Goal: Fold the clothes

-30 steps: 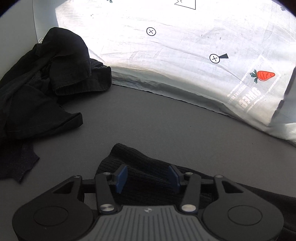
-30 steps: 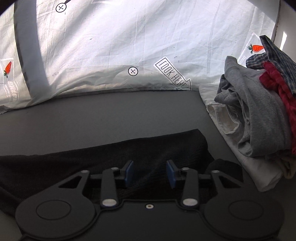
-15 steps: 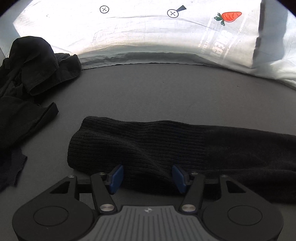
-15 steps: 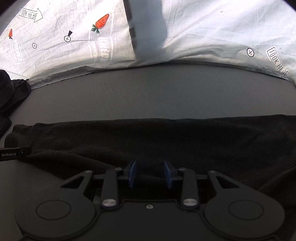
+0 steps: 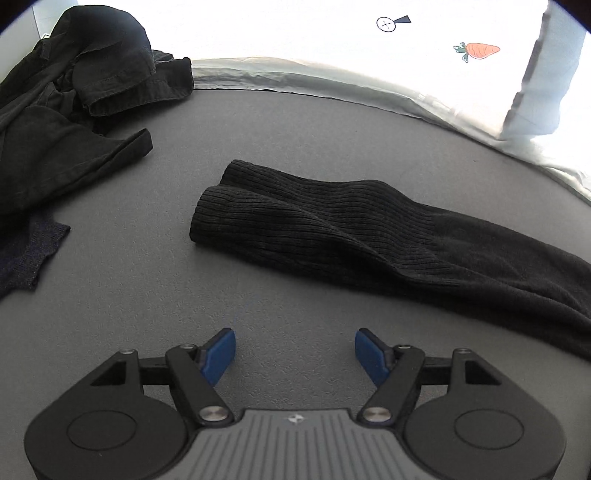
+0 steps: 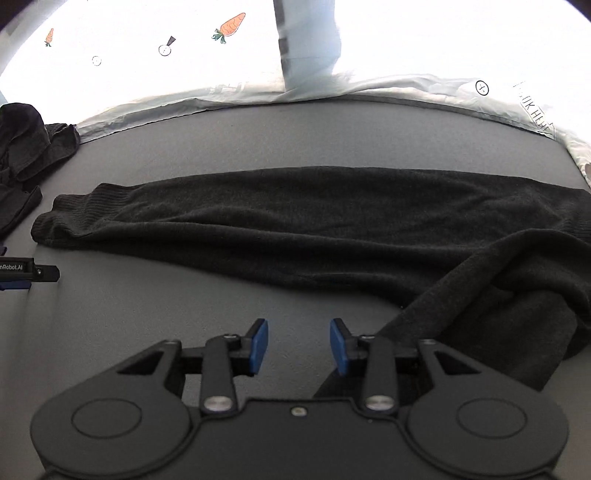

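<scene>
One black knit sweater [image 6: 332,221] lies stretched across the grey worktop [image 5: 258,122], ribbed hem to the left, a sleeve trailing near right. The left claw [image 5: 294,354] and right claw [image 6: 298,345] are both opening over bare worktop, nothing between their jaws. A dark clothes heap [image 5: 74,96] sits far left. The white sheet [image 6: 406,37] shows three carrots and "LOOK HERE".

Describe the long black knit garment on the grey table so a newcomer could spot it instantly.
Start at the grey table, bordered at the far side by a white printed sheet with carrot pictures. Across its middle lies the long black knit garment, stretched out flat. Unlike the crumpled heap of black woven clothes at the left edge, it is laid out lengthwise and ends in a ribbed band.
</scene>
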Demonstrator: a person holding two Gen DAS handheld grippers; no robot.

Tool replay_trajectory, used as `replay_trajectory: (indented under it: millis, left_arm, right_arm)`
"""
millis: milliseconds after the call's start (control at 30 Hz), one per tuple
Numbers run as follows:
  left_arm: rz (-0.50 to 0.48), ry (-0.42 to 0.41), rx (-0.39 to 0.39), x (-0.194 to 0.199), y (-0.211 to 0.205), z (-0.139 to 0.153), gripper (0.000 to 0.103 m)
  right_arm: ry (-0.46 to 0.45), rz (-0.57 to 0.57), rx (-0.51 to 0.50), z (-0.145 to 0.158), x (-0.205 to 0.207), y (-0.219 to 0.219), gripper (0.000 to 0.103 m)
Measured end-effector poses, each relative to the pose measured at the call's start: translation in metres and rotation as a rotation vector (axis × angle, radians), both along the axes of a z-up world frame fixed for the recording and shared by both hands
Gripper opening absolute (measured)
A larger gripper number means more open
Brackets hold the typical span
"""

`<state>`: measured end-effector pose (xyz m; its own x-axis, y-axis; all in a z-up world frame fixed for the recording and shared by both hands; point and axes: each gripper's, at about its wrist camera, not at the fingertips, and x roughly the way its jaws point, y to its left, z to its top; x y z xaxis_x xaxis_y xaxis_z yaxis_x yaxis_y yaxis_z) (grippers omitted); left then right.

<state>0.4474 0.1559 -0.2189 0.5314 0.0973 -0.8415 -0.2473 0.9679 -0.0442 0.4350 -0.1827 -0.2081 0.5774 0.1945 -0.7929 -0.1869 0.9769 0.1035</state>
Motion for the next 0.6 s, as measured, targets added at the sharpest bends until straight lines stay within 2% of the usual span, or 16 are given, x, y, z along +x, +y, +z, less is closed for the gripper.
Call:
replay_trajectory:
  millis: [33,133,167,267,433,600]
  left_arm:
    - [-0.009,-0.001,-0.012,-0.006,-0.004,0.001,0.073]
    - [-0.022,-0.004,-0.011,-0.021,-0.020,0.000,0.073]
    - [-0.025,-0.005,-0.008,-0.027,-0.026,-0.001,0.073]
    - [-0.028,-0.005,-0.019,-0.043,-0.042,-0.001,0.073]
    - [-0.055,0.003,-0.051,-0.075,-0.075,0.000,0.073]
    - [-0.075,0.007,-0.111,-0.106,-0.108,0.000,0.073]
  right_arm:
    - [-0.028,-0.020,0.003,0.007,-0.008,-0.007,0.048]
    - [-0.067,-0.083,0.014,0.023,-0.023,-0.031,0.054]
    - [-0.074,-0.110,0.019,0.026,-0.027,-0.040,0.061]
    - [-0.088,-0.195,0.021,0.032,-0.041,-0.071,0.071]
    - [-0.033,-0.276,-0.016,0.020,-0.062,-0.113,0.079]
    - [-0.017,-0.273,-0.026,0.016,-0.083,-0.143,0.085]
